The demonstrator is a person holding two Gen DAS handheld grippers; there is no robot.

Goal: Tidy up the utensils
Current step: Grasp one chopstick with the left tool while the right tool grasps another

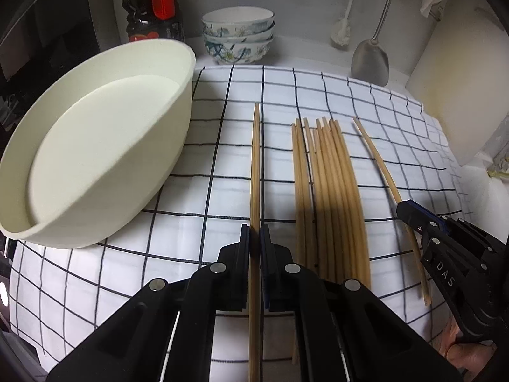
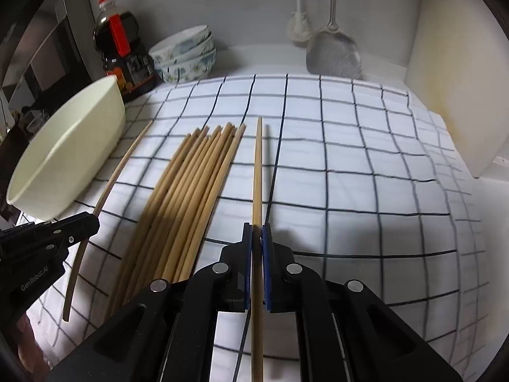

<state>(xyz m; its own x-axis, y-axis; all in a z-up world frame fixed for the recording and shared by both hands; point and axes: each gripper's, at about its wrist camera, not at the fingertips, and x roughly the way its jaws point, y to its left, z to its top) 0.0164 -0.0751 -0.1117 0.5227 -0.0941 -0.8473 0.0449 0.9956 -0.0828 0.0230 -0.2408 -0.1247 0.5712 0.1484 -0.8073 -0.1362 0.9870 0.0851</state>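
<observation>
My left gripper point(image 1: 254, 238) is shut on one wooden chopstick point(image 1: 255, 165), which points away over the checked cloth point(image 1: 127, 273). My right gripper point(image 2: 257, 238) is shut on another single chopstick point(image 2: 257, 172). Between them a pile of several chopsticks point(image 1: 331, 191) lies on the cloth; it also shows in the right wrist view point(image 2: 184, 203). The right gripper point(image 1: 410, 219) shows at the right of the left wrist view, holding its chopstick point(image 1: 378, 159). The left gripper point(image 2: 86, 226) shows at the left of the right wrist view. A cream oval tub point(image 1: 105, 146) lies tilted left of the pile.
Stacked floral bowls point(image 1: 238, 36) and a dark sauce bottle point(image 1: 152, 6) stand at the back. A metal spatula point(image 1: 370, 60) and a white brush point(image 1: 342, 31) hang on the back wall. A cutting board point(image 1: 461, 95) leans at the right.
</observation>
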